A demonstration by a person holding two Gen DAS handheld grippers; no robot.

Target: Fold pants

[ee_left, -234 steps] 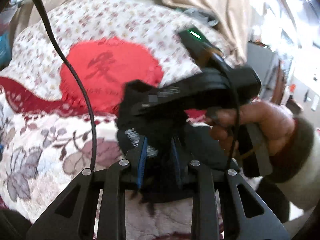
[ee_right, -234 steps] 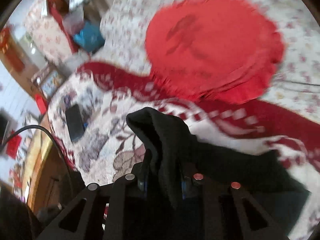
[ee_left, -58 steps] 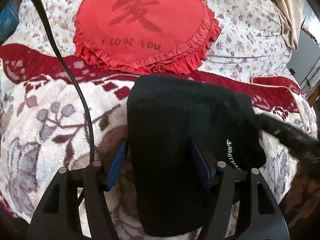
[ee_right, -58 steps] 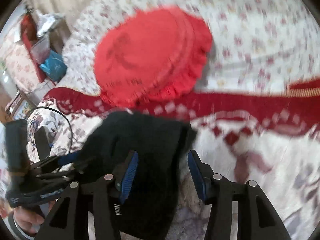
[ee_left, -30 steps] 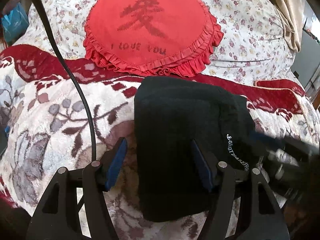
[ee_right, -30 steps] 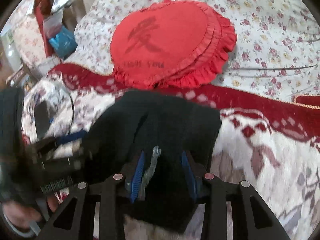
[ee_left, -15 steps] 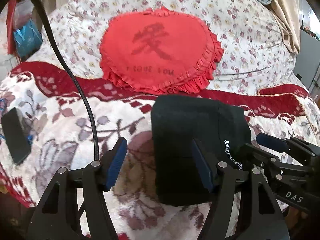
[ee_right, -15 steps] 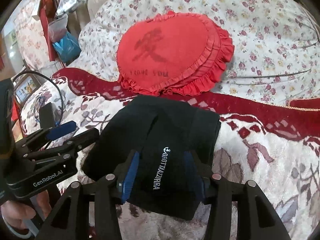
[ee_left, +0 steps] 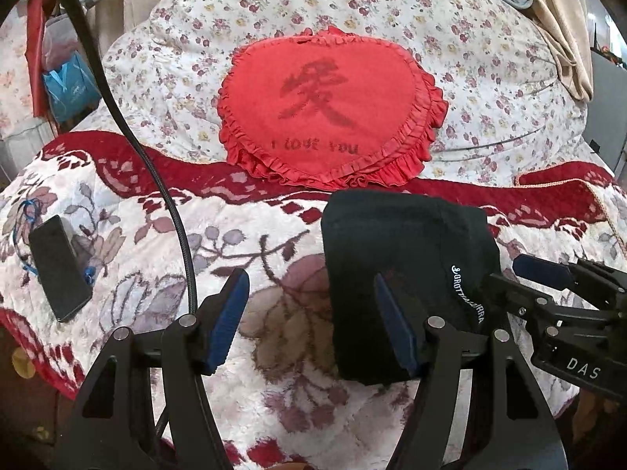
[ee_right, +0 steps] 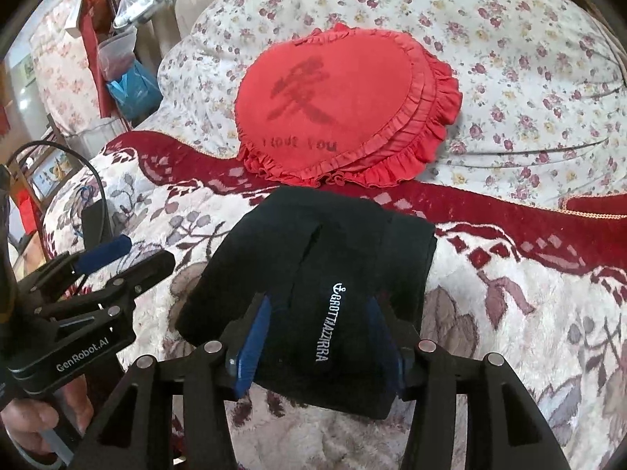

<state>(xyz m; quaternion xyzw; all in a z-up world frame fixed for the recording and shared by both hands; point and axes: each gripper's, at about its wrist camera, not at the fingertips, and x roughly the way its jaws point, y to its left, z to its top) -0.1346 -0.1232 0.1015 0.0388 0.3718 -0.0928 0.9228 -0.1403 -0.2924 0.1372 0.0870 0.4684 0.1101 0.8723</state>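
The black knit pants (ee_right: 313, 286), folded into a compact bundle, lie on the plush floral blanket (ee_left: 164, 243) near its red border, just below the red heart-shaped ruffled cushion (ee_left: 333, 113). Both the left gripper (ee_left: 309, 317) and right gripper (ee_right: 313, 337) stand spread, holding nothing. The soft, uneven bedding could let the layers slump apart; a stray finger could snag an edge. A black phone (ee_left: 58, 268) lies toward the blanket's left edge.

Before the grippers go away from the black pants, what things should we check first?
1. Pants folded into a compact bundle: ok.
2. Pants resting on the blanket, not hanging off the edge: ok.
3. Left gripper open, holding nothing: ok.
4. Right gripper open around the bundle: ok; whether its pads touch the cloth: cannot tell.
5. Phone apart from the pants: ok.
6. Heart pillow not on the pants: ok.
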